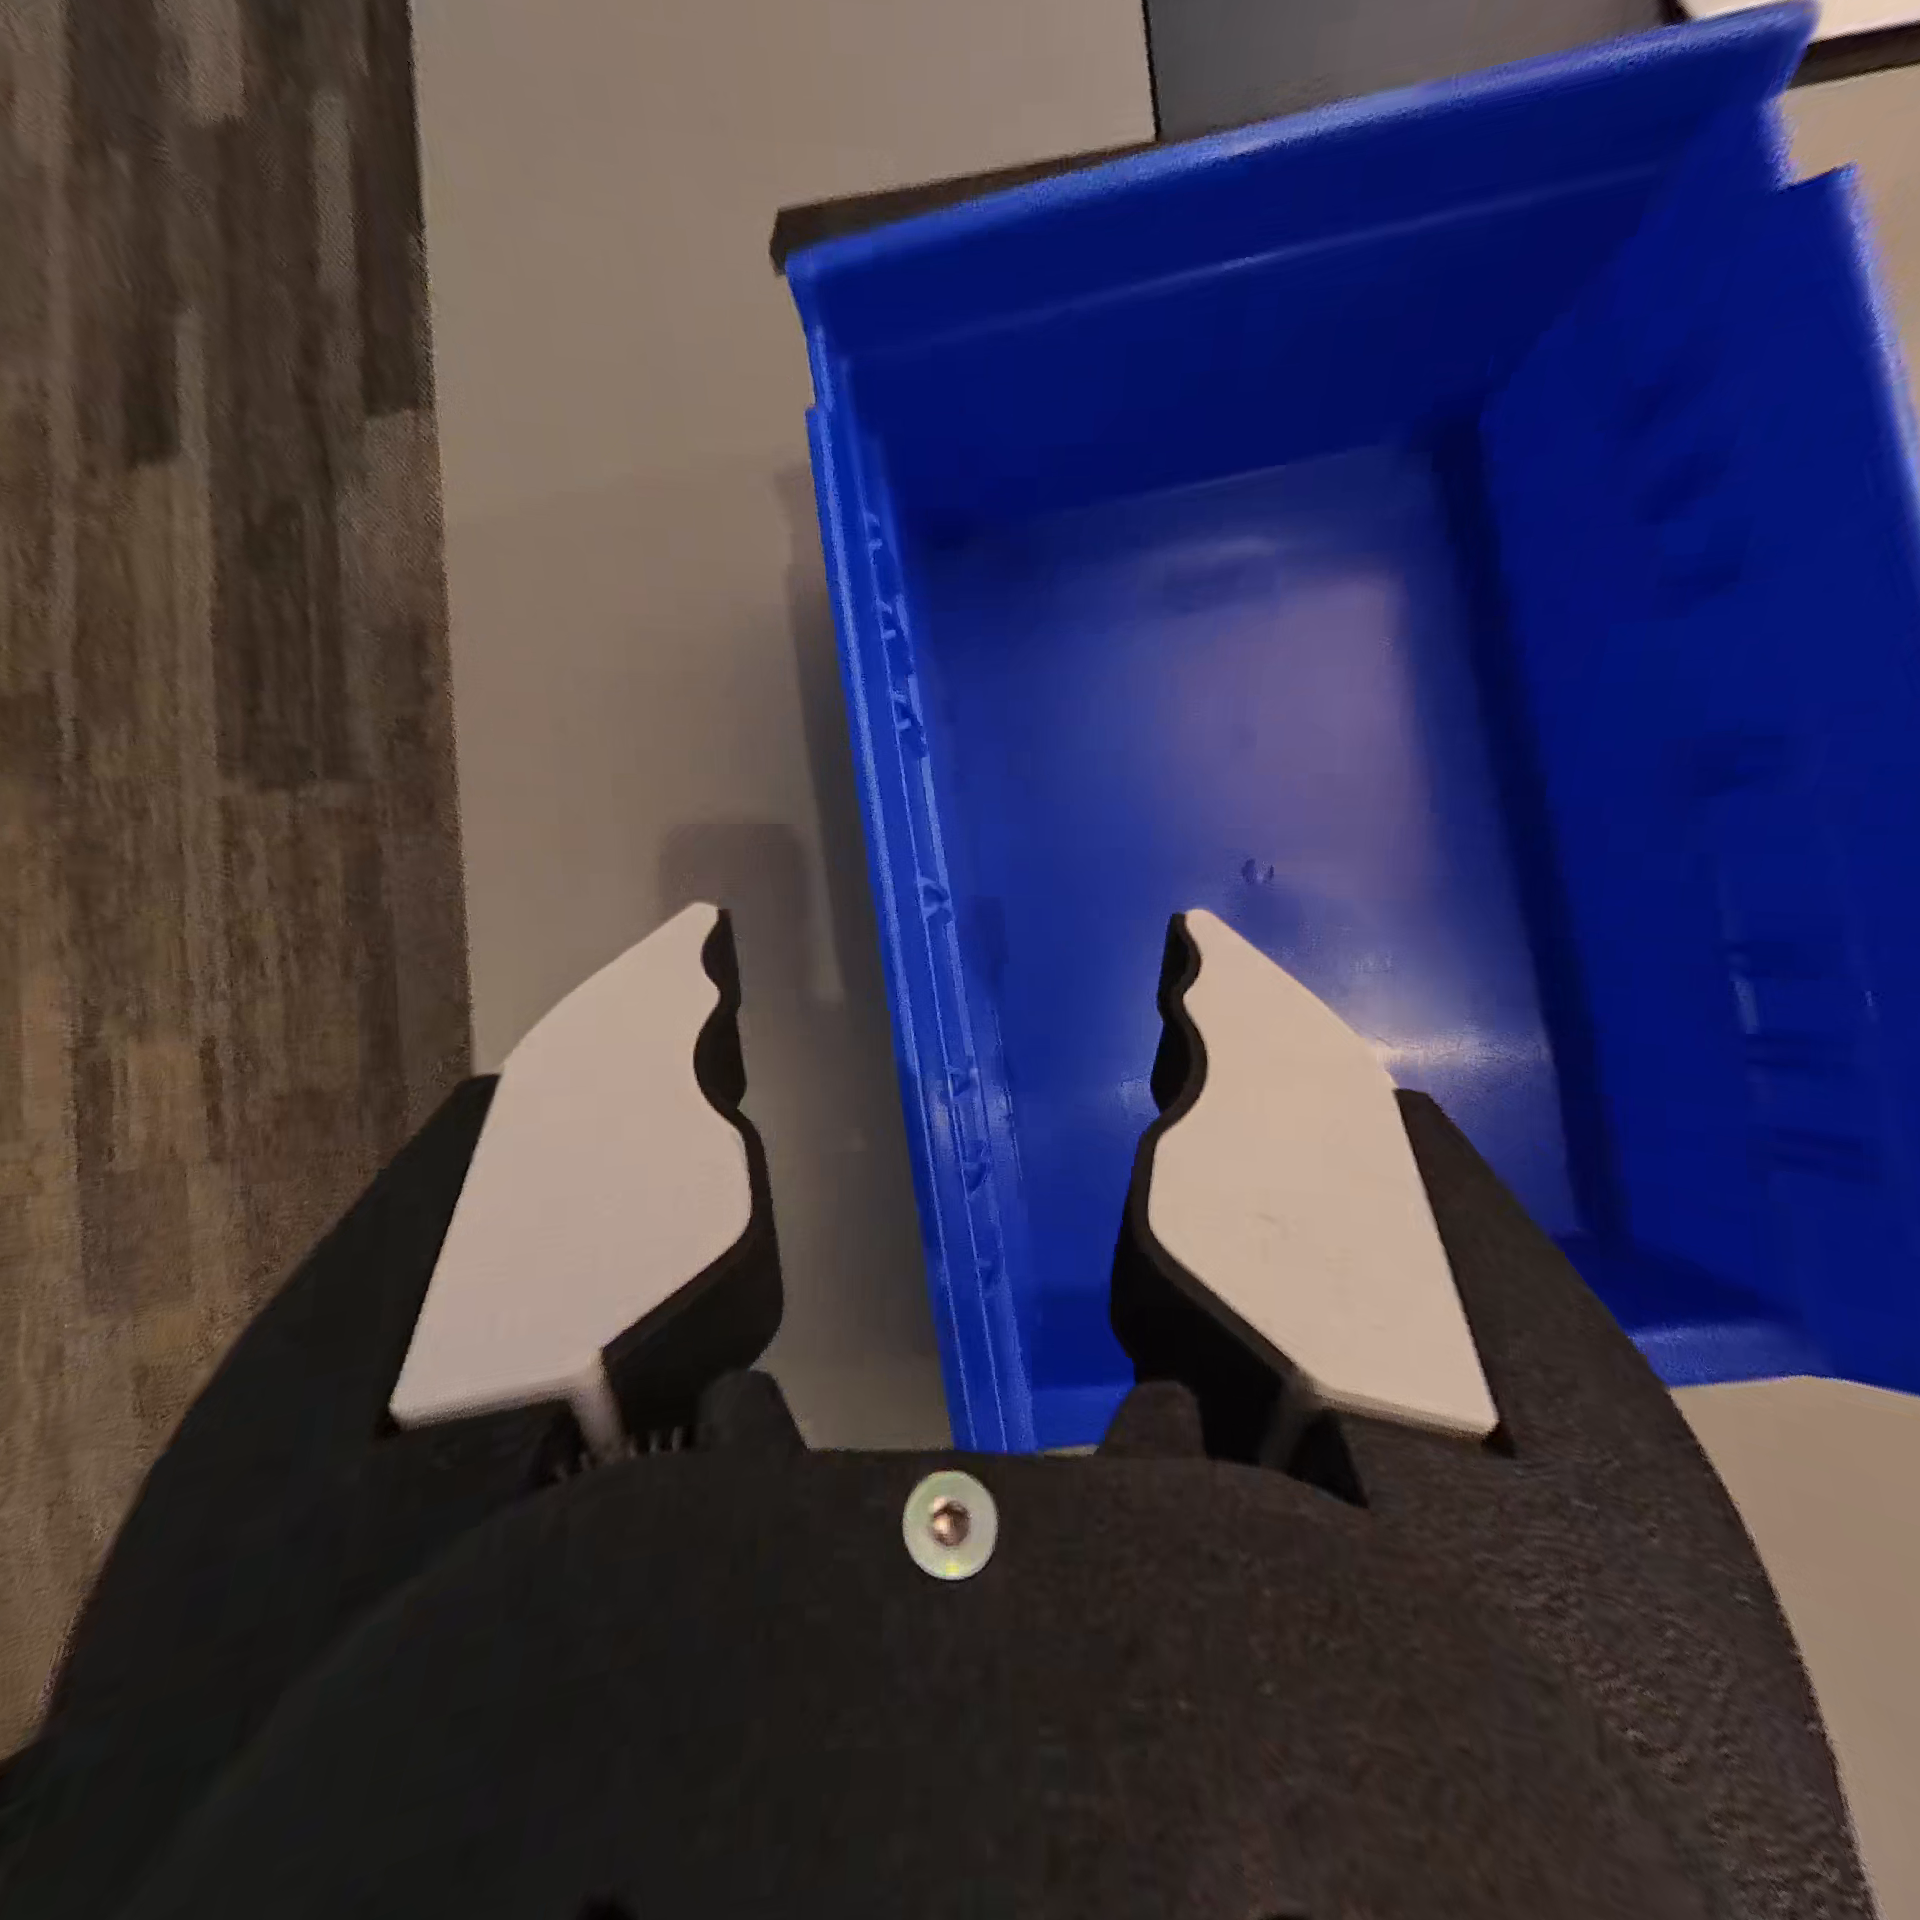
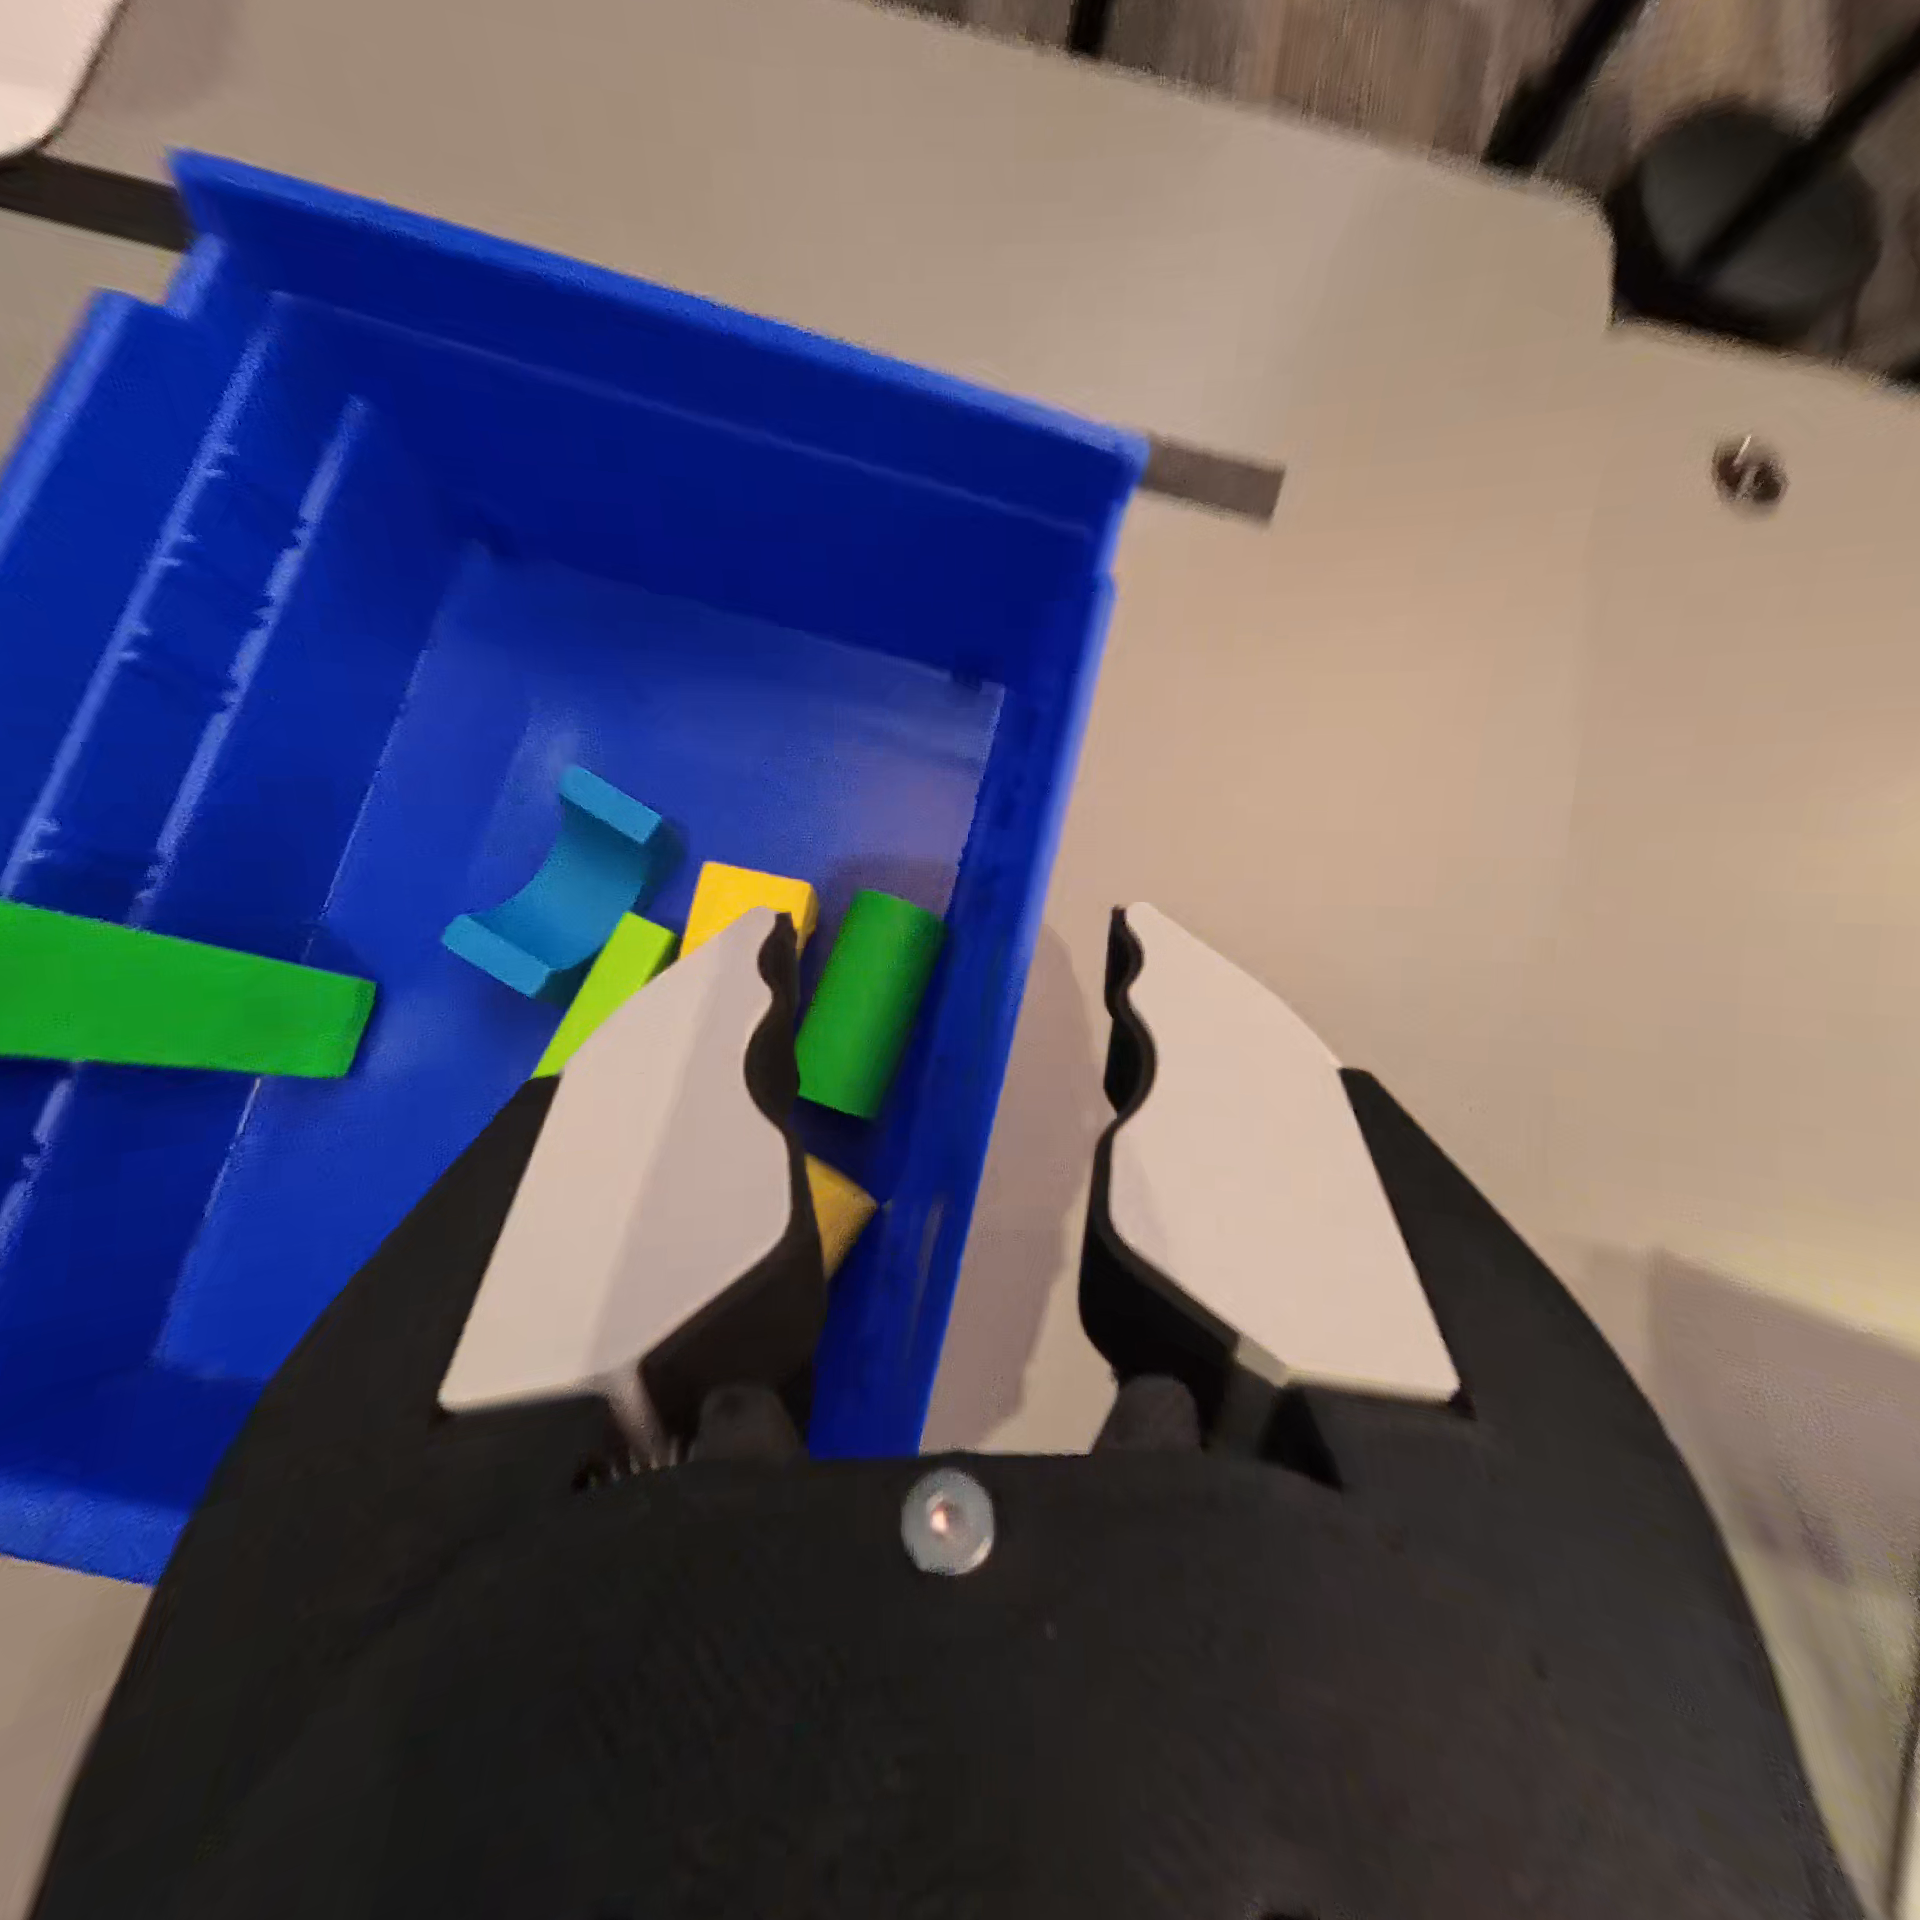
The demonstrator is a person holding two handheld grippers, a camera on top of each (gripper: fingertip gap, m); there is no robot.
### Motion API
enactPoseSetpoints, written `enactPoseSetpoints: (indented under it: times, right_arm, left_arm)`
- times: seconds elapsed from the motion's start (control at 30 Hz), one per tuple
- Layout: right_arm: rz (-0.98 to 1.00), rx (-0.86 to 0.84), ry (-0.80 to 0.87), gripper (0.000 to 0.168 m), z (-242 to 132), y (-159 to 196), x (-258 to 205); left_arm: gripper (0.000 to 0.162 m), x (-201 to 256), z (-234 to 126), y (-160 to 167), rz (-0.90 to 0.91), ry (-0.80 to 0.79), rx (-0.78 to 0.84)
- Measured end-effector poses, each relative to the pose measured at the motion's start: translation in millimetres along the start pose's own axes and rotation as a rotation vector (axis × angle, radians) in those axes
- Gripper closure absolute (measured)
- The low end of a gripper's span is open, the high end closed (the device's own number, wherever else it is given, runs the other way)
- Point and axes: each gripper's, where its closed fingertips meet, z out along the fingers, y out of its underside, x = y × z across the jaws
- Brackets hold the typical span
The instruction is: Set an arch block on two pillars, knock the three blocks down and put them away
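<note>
Desk: pale grey top, carrying the bin; patterned carpet floor visible past its edge in the left wrist view. Blue bin: open plastic storage bin with ribbed side walls, standing on the desk; its near wall stands between each pair of fingers. Left gripper: fingers spread apart, holding nothing, straddling the bin's side wall; the bin floor seen here is bare. Right gripper: fingers released and empty, one finger over the bin interior, the other outside above the desk. Flat green piece: reaches in from the left edge, over the bin. Blue arch block: lying on the bin floor, left of the right gripper's fingers. Green cylinder: lying between those fingers, beside the bin wall. Light green block and yellow blocks: partly hidden by the left finger.
</note>
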Motion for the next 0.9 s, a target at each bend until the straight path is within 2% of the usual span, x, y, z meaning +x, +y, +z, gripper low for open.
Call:
enactPoseSetpoints:
  times: [0.1,0.13,0.2,0.23,0.47,0.57,0.63,0.7,0.8,0.9]
  right_arm:
    - [0.112,-0.156,0.052,0.111,17.8,29.9,15.5]
    - [0.127,-0.218,0.056,0.116,22.2,41.6,17.3]
    - [0.174,-0.281,-0.019,0.138,28.2,54.1,8.9]
    - [0.213,-0.273,-0.104,0.159,28.9,52.5,-2.0]
    - [0.246,-0.281,-0.11,0.16,28.3,53.5,-2.5]
    - [0.255,-0.276,-0.117,0.159,28.3,53.5,-2.7]
    - [0.274,-0.27,-0.131,0.16,28.3,53.4,-2.9]
    - [0.291,-0.259,-0.154,0.159,28.4,53.1,-3.4]
    - [0.315,-0.239,-0.196,0.158,28.7,52.6,-3.9]
    - [0.301,-0.241,-0.191,0.158,28.6,52.8,-4.0]
  left_arm:
    - [0.083,-5.8,18.4,7.8,-0.028,0.001,-0.053]
    - [0.083,-8.6,23.0,13.4,-0.024,-0.014,-0.086]
    - [0.083,-10.4,30.5,24.6,-0.026,-0.019,-0.152]
    - [0.084,-8.8,33.9,30.0,-0.034,-0.003,-0.182]
    - [0.1,-2.9,50.9,70.9,-0.077,0.058,-0.412]
    - [0.117,0.6,55.4,79.3,-0.082,0.092,-0.454]
    - [0.142,3.5,58.1,82.2,-0.081,0.109,-0.476]
    - [0.149,9.3,57.7,80.7,-0.076,0.133,-0.48]
    - [0.153,32.1,56.7,77.5,-0.058,0.243,-0.482]
    - [0.151,41.7,58.9,73.2,0.004,0.223,-0.492]
